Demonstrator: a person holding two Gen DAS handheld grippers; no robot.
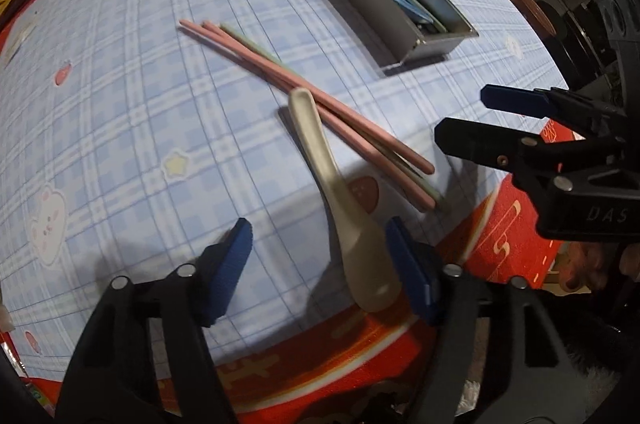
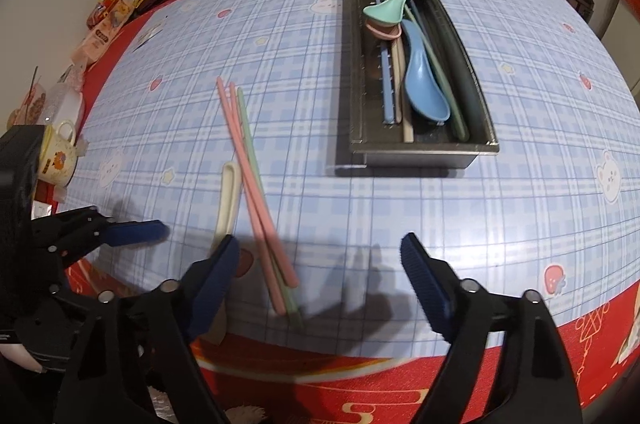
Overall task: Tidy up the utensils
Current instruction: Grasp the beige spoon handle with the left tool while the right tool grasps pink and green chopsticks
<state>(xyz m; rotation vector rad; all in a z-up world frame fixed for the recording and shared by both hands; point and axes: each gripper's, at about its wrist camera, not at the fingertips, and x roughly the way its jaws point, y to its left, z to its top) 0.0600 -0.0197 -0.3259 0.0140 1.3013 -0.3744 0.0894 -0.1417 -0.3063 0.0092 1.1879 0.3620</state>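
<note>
While both grippers gape with nothing held, the cream spoon [image 1: 352,224] lies between the left gripper [image 1: 318,266] fingers, handle toward eleven o'clock; the right gripper [image 2: 320,282] straddles the chopsticks [image 2: 260,192].

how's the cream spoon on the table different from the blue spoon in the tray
The cream spoon lies loose on the tablecloth beside the chopsticks; the blue spoon sits inside the metal tray atop other utensils. One is off-white, the other light blue. Both look like matte, deep-bowled soup spoons.
</note>
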